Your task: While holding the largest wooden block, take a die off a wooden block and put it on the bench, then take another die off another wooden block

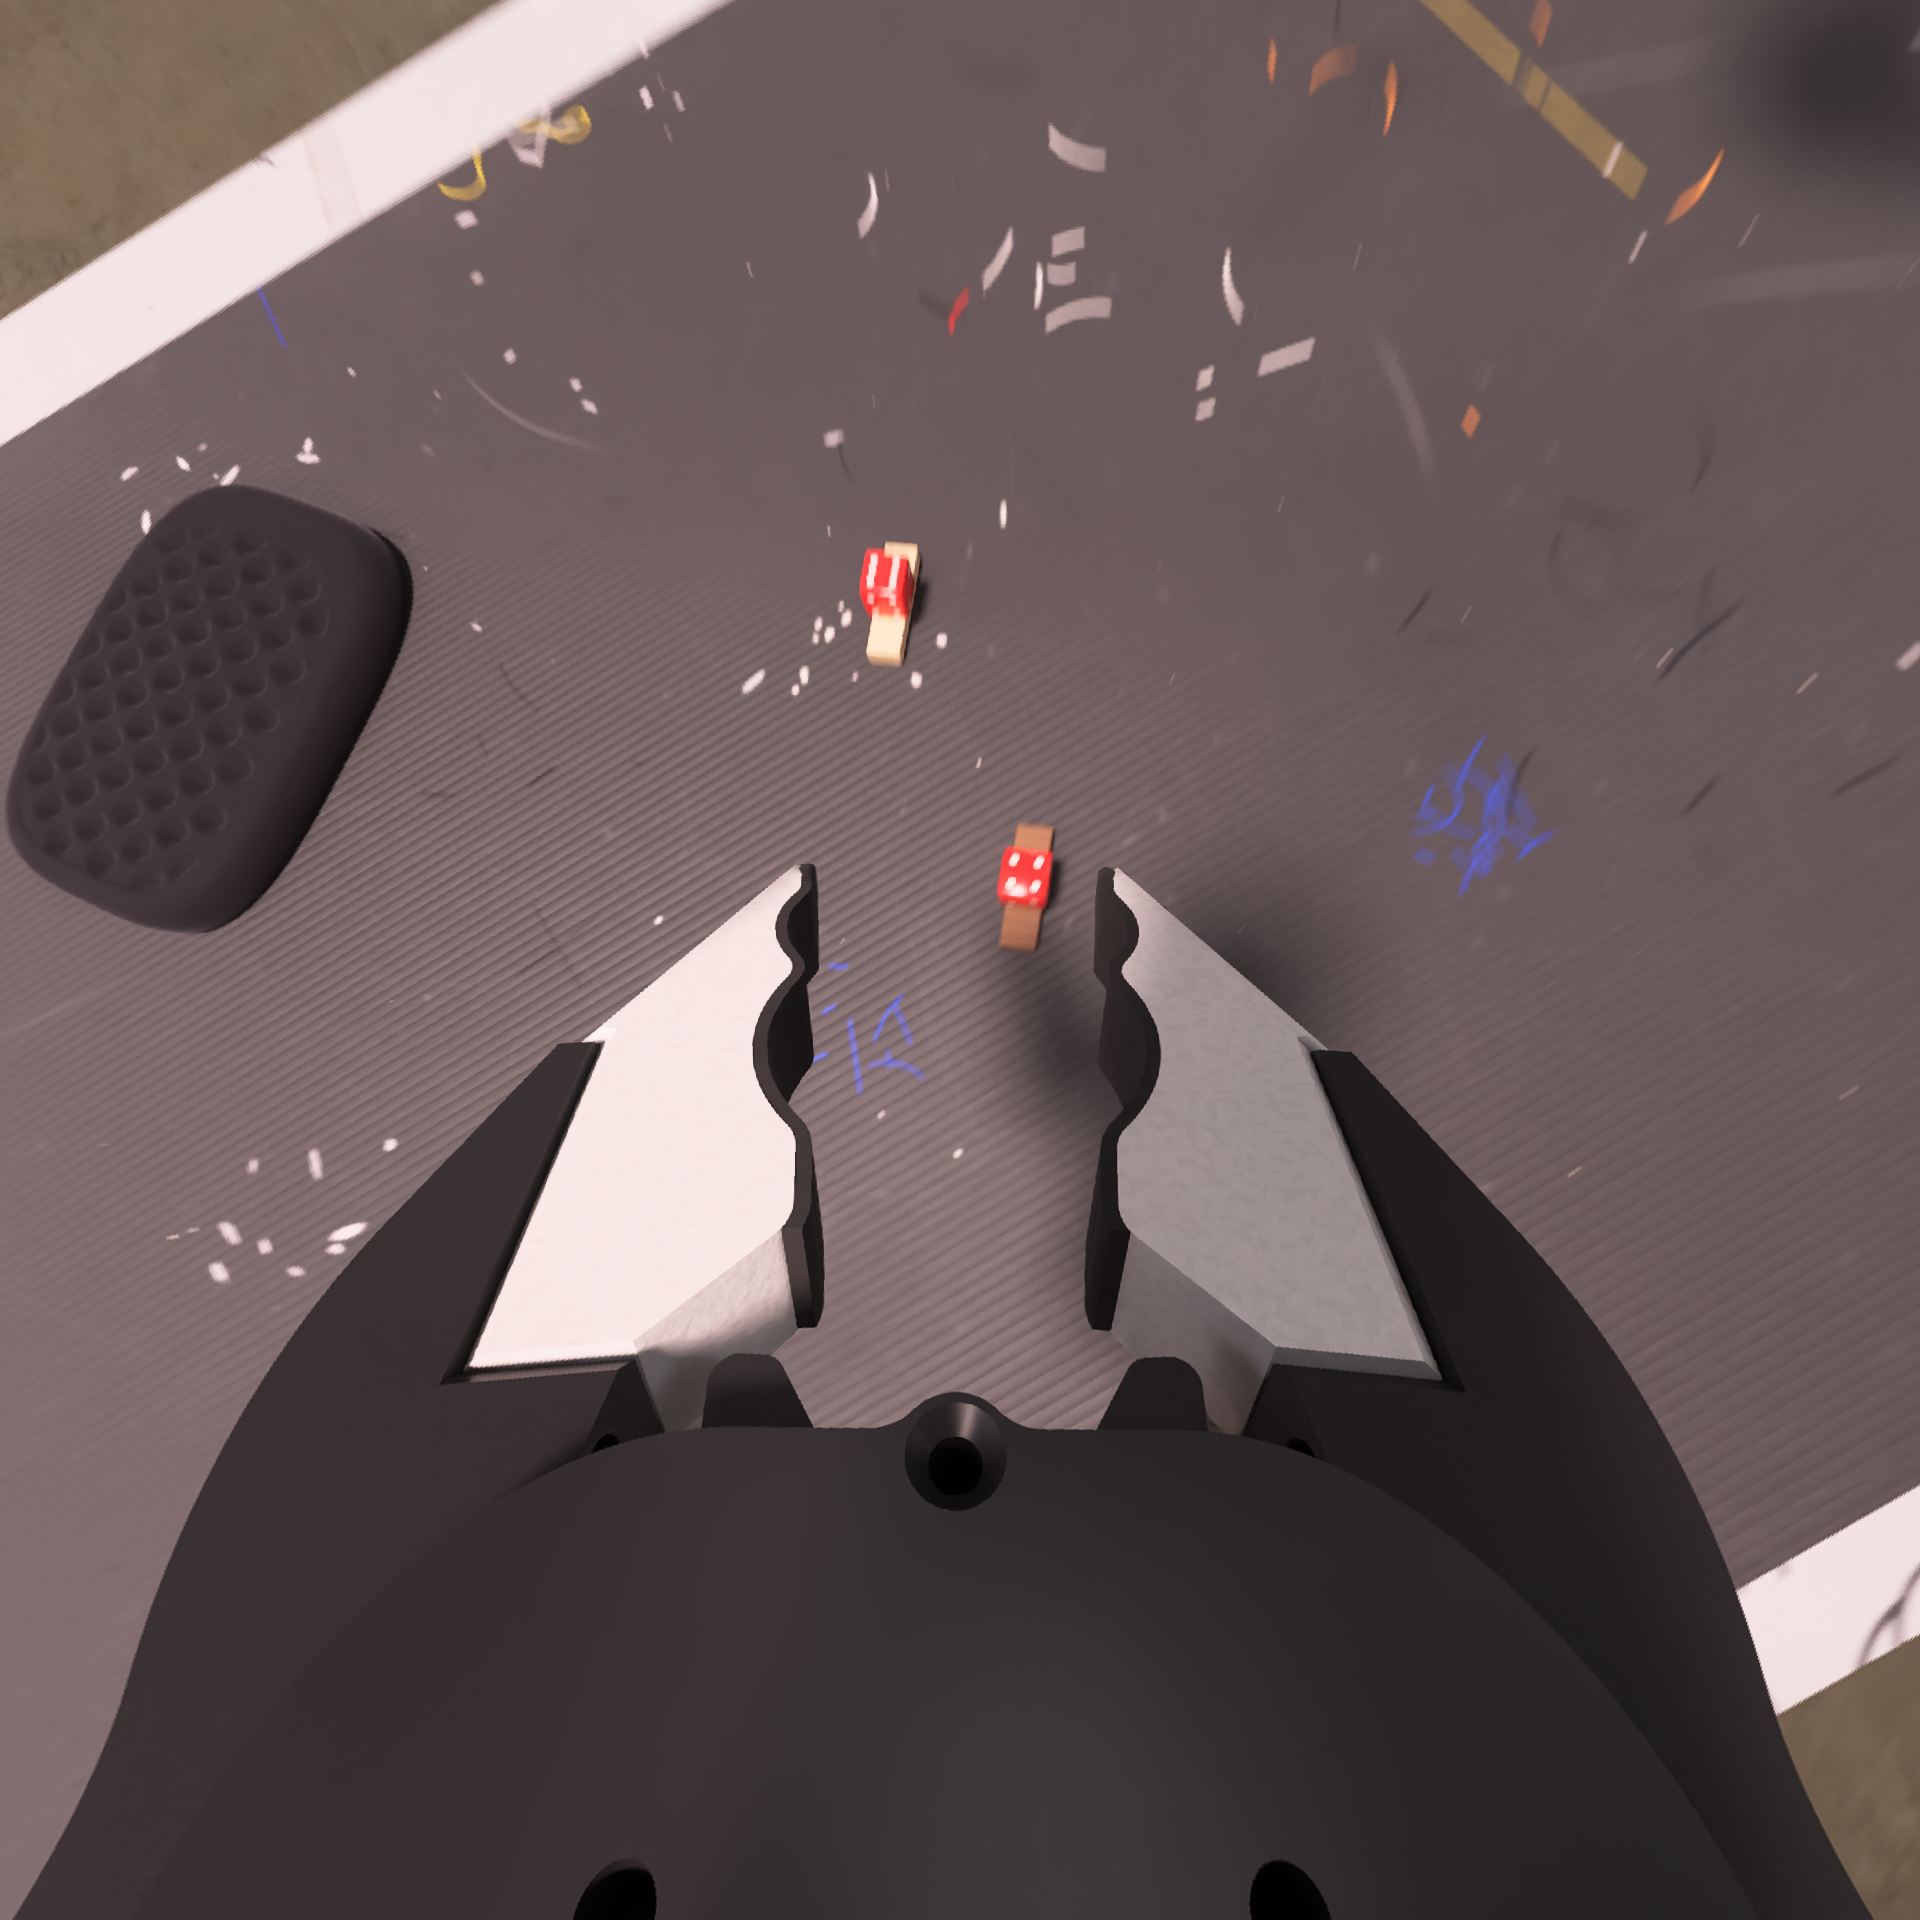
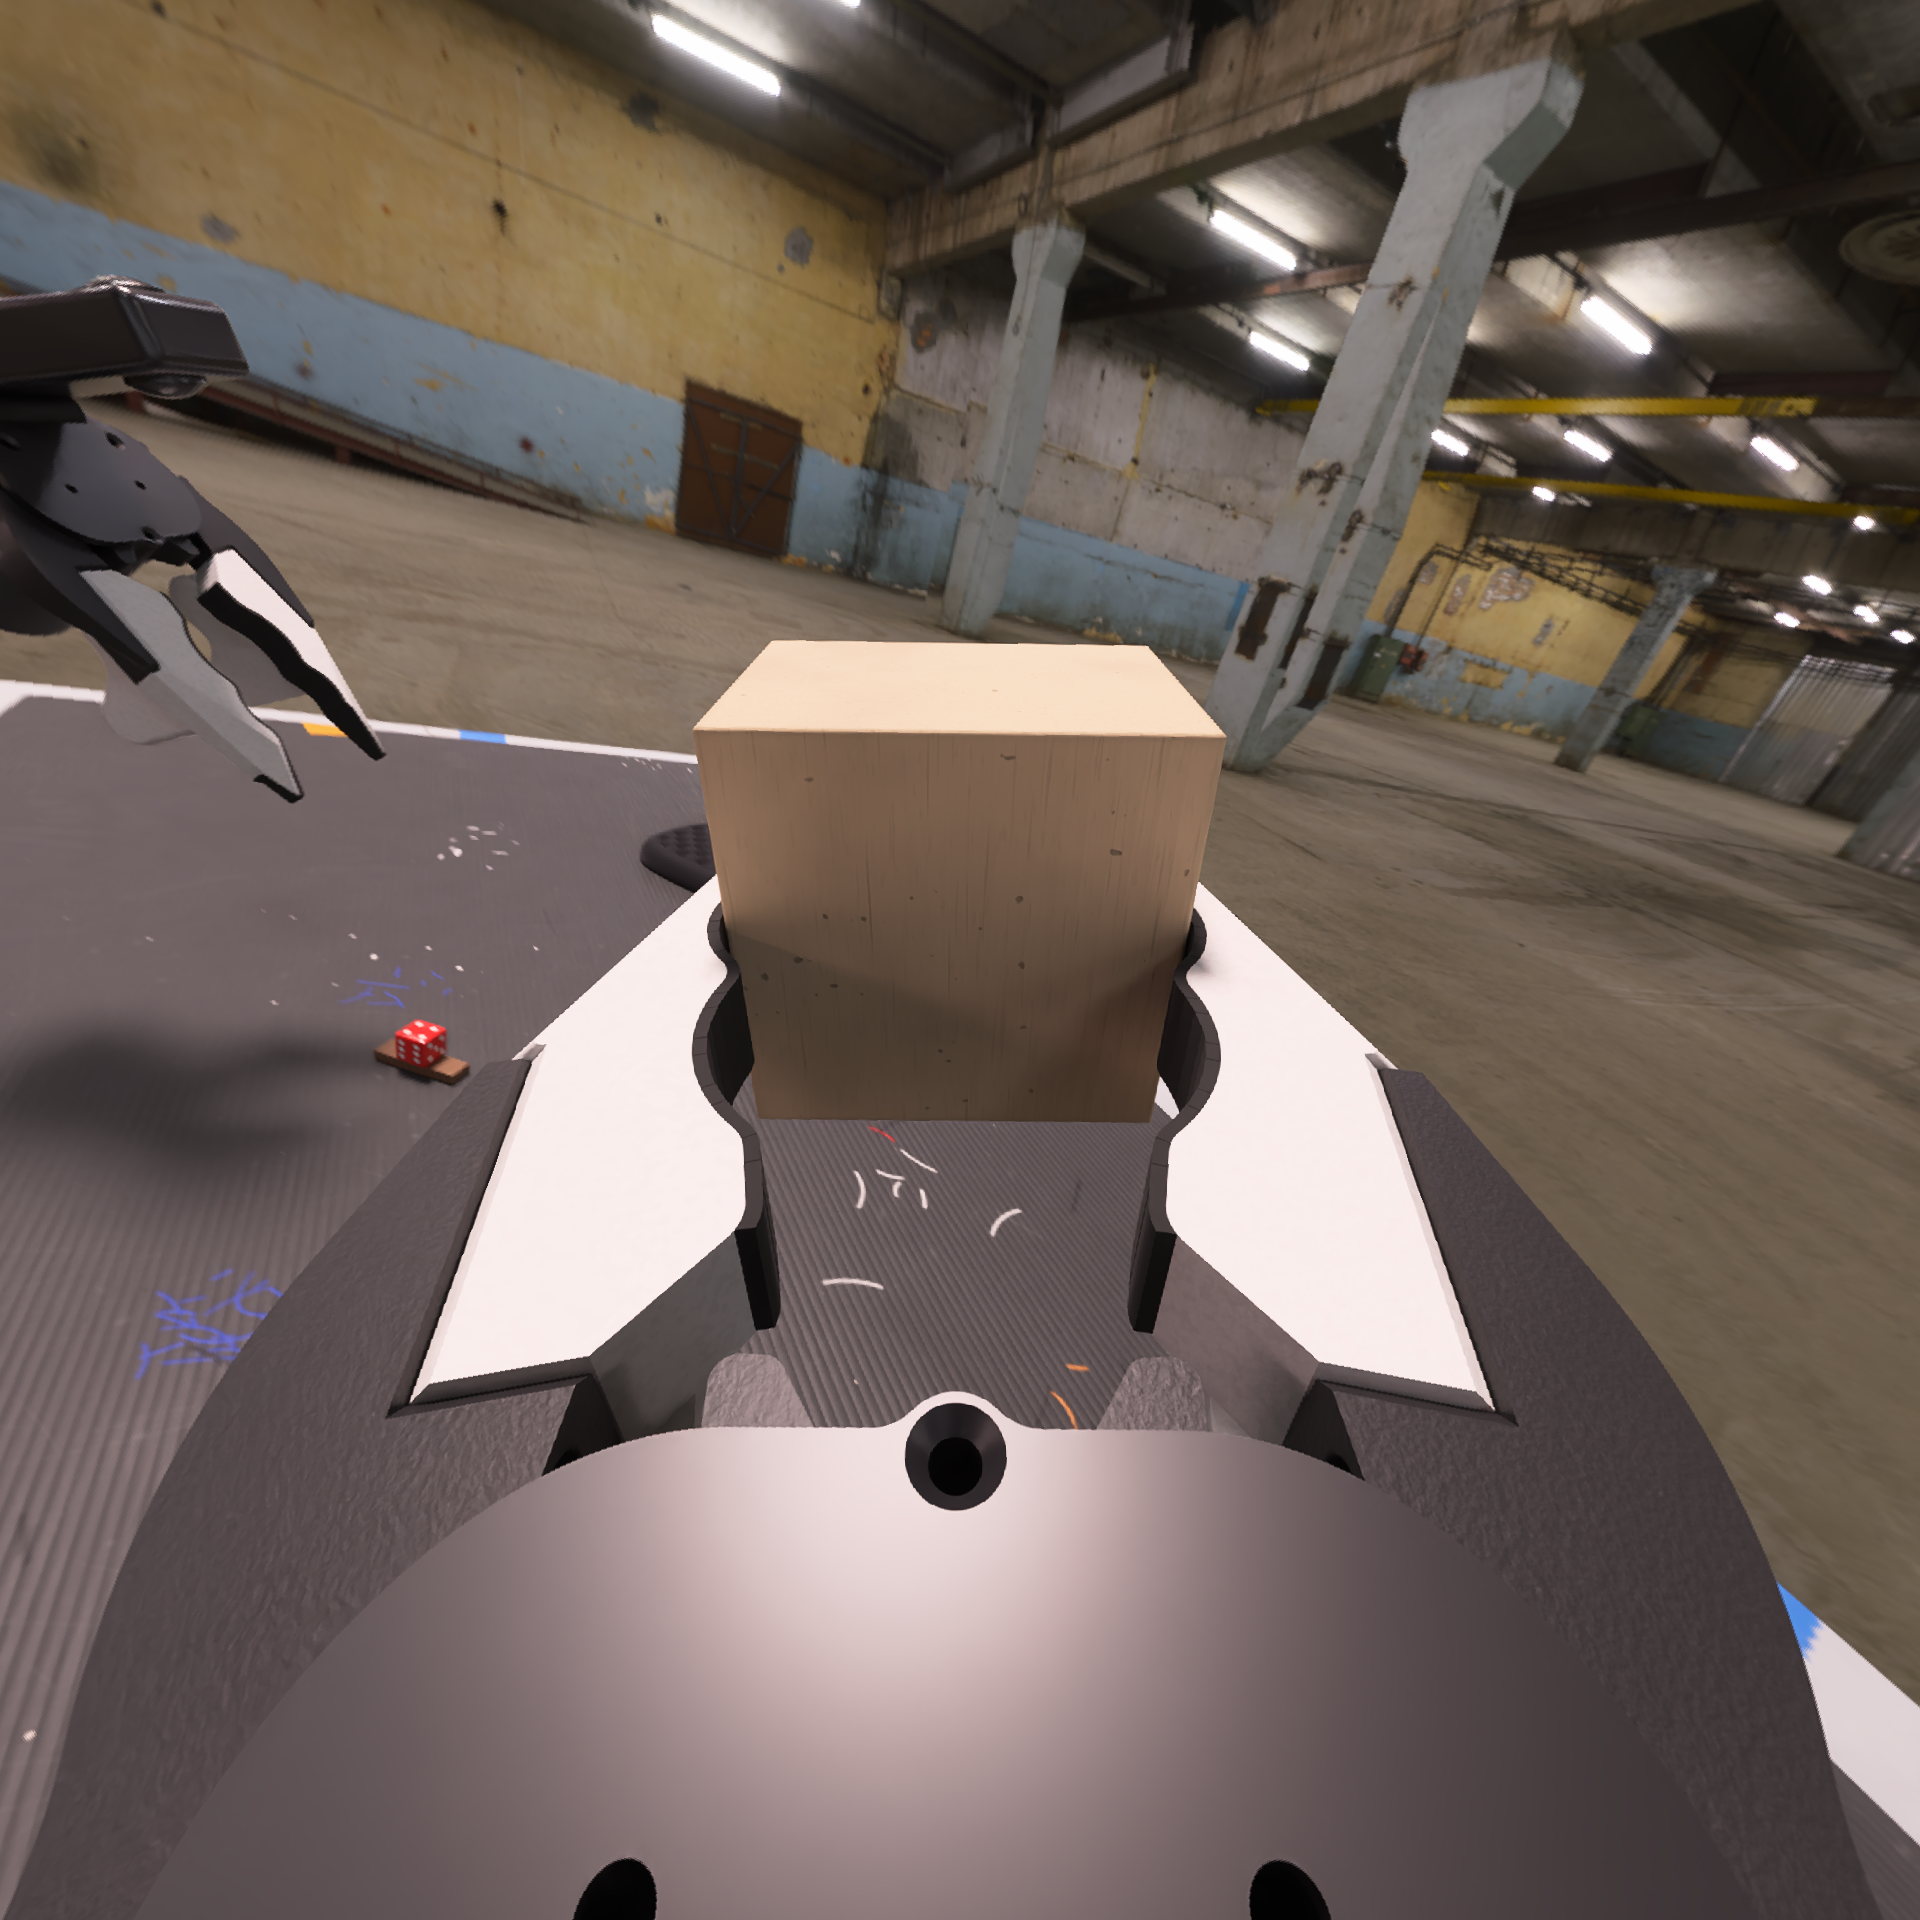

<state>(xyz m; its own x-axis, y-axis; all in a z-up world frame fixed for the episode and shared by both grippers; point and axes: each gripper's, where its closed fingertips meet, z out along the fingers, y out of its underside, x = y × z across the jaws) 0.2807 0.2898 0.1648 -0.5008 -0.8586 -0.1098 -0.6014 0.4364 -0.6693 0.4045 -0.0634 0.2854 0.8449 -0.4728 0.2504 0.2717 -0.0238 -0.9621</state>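
**While the big block is held aloft, two dice wait on their slats**

While the right gripper (image 2: 956,935) clamps the large pale wooden cube (image 2: 956,883) above the dark ribbed bench (image 2: 156,1195), the left gripper (image 1: 956,883) hovers spread and empty. Just ahead sits a red die (image 1: 1025,876) on a brown wooden slat (image 1: 1023,925), long axis running away from the camera. Only the left wrist view shows the farther red die (image 1: 886,580) on a pale wooden slat (image 1: 885,639). A black dimpled pad (image 1: 208,707) lies well left.

a black dimpled pad (image 1: 203,707) lies on the bench's dark mat.
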